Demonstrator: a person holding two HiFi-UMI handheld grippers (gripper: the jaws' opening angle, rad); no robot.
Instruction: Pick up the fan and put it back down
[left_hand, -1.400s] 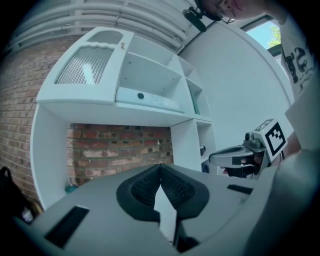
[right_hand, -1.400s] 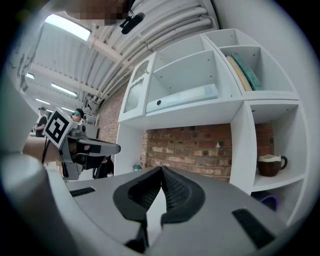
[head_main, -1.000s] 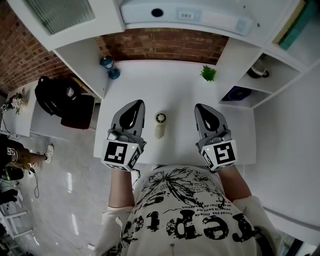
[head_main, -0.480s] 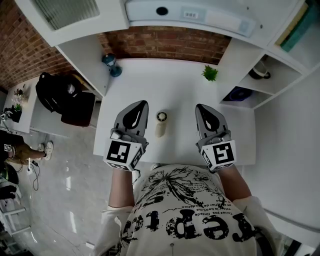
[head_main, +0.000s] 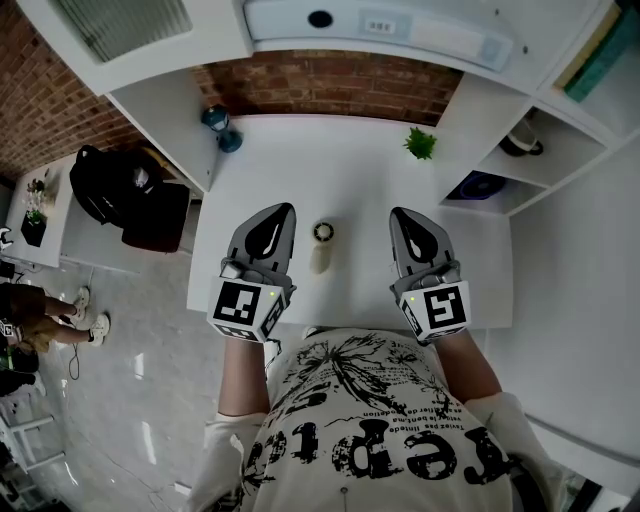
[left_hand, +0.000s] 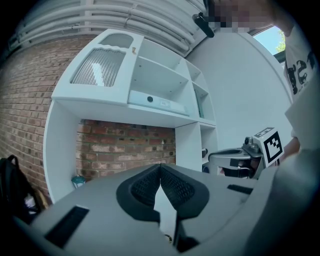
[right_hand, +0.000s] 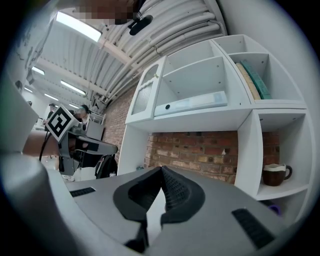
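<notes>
A small cream fan (head_main: 320, 248) with a dark round head rests on the white desk (head_main: 350, 170), midway between my two grippers. To its left, my left gripper (head_main: 286, 209) hovers over the desk, jaws shut and empty, pointing toward the brick wall. On the fan's right my right gripper (head_main: 399, 214) is likewise shut with nothing in it. In the left gripper view the shut pads (left_hand: 160, 168) meet in front of the wall, and the right gripper (left_hand: 235, 156) shows to the side. The right gripper view shows its own shut pads (right_hand: 161, 170). The fan appears in neither gripper view.
A little green plant (head_main: 418, 146) stands at the desk's back right and a teal lantern-like object (head_main: 220, 130) at the back left. Shelves on the right hold a cup (head_main: 517, 143). A black backpack (head_main: 115, 188) sits left of the desk.
My left gripper has edged slightly toward the fan. The right gripper and the fan have not moved.
</notes>
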